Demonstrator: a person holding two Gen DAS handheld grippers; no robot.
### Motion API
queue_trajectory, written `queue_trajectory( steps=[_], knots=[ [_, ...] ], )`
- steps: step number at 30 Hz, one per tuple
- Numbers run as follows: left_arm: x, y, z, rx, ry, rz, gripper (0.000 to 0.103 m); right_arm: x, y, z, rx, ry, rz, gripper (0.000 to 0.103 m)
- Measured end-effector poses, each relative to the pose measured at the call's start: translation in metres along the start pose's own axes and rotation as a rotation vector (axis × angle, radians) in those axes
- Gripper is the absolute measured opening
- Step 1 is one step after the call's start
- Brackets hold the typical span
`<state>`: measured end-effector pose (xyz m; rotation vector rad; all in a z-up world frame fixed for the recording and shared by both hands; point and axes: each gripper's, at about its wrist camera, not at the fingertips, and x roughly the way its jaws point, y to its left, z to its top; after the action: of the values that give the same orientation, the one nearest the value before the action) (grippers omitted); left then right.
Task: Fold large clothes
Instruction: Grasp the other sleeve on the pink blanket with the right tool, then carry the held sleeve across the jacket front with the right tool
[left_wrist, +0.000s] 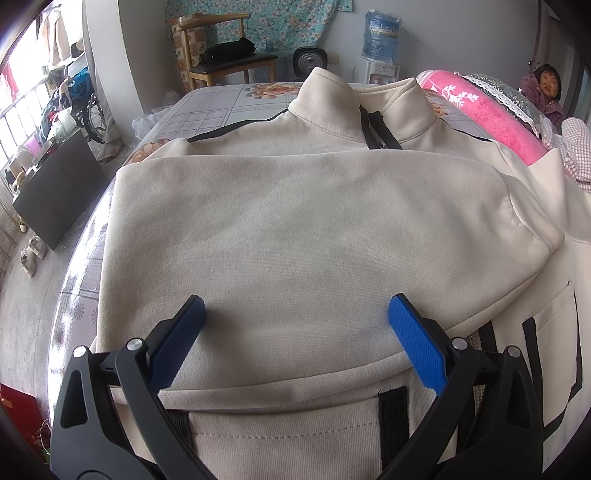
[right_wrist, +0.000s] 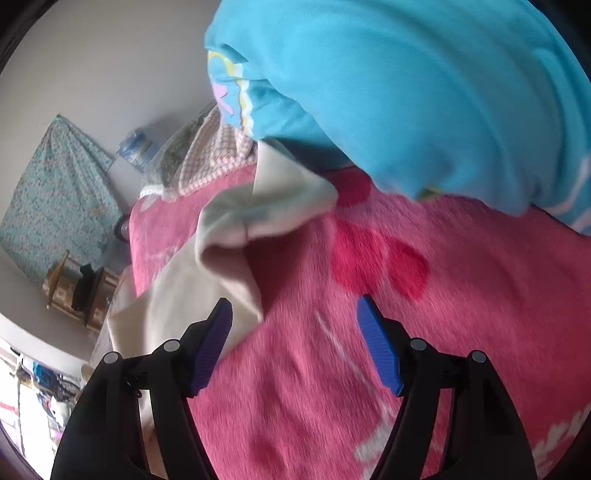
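Observation:
A cream jacket (left_wrist: 306, 236) with black trim lies on the bed, collar at the far end, one sleeve folded flat across the chest. My left gripper (left_wrist: 295, 314) is open just above the folded sleeve, holding nothing. In the right wrist view the jacket's other sleeve (right_wrist: 236, 229) lies crumpled on a pink blanket (right_wrist: 406, 332). My right gripper (right_wrist: 293, 321) is open over the blanket, its left finger beside the sleeve's edge, holding nothing.
A rolled pink blanket (left_wrist: 491, 107) lies along the bed's right side. A blue quilt (right_wrist: 424, 92) is piled beyond the sleeve. A person (left_wrist: 546, 92) sits at the far right. A wooden chair (left_wrist: 225, 55) and a water dispenser (left_wrist: 380, 44) stand past the bed.

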<state>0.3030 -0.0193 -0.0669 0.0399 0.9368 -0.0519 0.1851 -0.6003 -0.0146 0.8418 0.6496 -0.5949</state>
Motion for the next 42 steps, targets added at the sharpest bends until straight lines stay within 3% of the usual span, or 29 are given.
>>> queue_trajectory(
  steps=[2,6,9,13,17,18,22,25,29,33,38,42],
  knots=[
    [0.000,0.000,0.000,0.000,0.000,0.000,0.096,0.010,-0.001,0.005,0.064,-0.007,0.042,0.068],
    [0.000,0.000,0.000,0.000,0.000,0.000,0.096,0.015,-0.020,-0.002,0.328,-0.003,0.287,0.068],
    [0.000,0.000,0.000,0.000,0.000,0.000,0.096,0.010,-0.028,-0.015,0.429,-0.012,0.392,0.068],
    [0.000,0.000,0.000,0.000,0.000,0.000,0.096,-0.006,-0.030,-0.016,0.490,-0.074,0.436,0.068],
    [0.000,0.000,0.000,-0.001,-0.001,0.002,0.096,-0.001,-0.039,-0.013,0.581,-0.068,0.386,0.068],
    [0.000,0.000,0.000,0.000,-0.001,0.002,0.096,0.003,-0.041,-0.012,0.606,-0.059,0.375,0.064],
    [0.000,0.000,0.000,0.000,-0.001,0.002,0.096,0.021,-0.052,-0.010,0.648,-0.015,0.278,0.020],
    [0.000,0.000,0.000,0.000,-0.001,0.002,0.096,0.004,-0.042,-0.008,0.565,-0.037,0.235,0.013],
    [0.000,0.000,-0.001,0.000,0.000,0.002,0.096,-0.050,0.007,0.002,0.291,-0.134,0.186,0.013],
    [0.000,0.000,-0.001,-0.001,-0.001,0.000,0.096,-0.113,0.075,0.002,0.019,-0.249,0.214,0.012],
    [-0.006,0.011,0.002,-0.026,0.018,-0.061,0.096,-0.169,0.182,-0.021,-0.285,-0.303,0.333,0.012],
    [-0.032,0.031,0.004,-0.088,0.025,-0.084,0.095,-0.199,0.264,-0.069,-0.495,-0.276,0.490,0.012]
  ],
)
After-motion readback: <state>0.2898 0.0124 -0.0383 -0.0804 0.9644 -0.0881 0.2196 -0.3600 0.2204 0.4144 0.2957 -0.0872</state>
